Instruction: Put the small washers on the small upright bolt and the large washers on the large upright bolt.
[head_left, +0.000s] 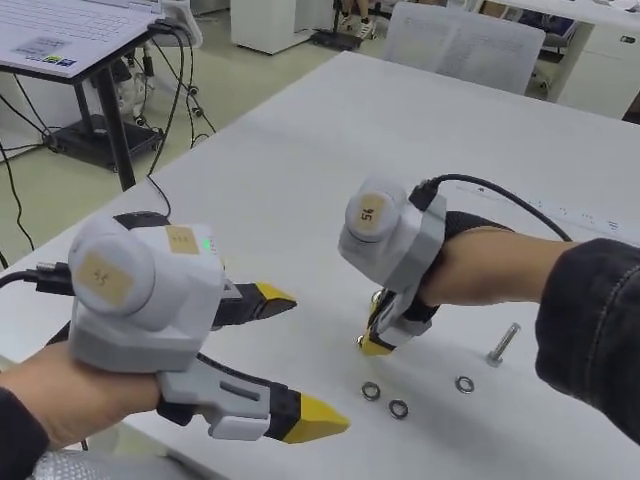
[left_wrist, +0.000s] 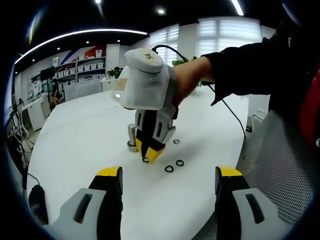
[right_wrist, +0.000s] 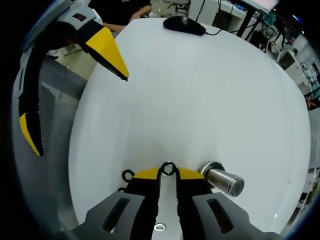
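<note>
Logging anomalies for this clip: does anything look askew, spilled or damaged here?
Nothing stands out. Three loose washers lie flat on the table, the small bolt stands, and the right gripper pinches a washer beside the large bolt.

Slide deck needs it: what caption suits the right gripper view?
Right gripper pinches a washer beside the large upright bolt on a white table.

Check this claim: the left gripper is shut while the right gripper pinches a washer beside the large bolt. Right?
No: the left gripper is open, jaws wide apart in the left gripper view. The right gripper does pinch a washer beside the large bolt.
</note>
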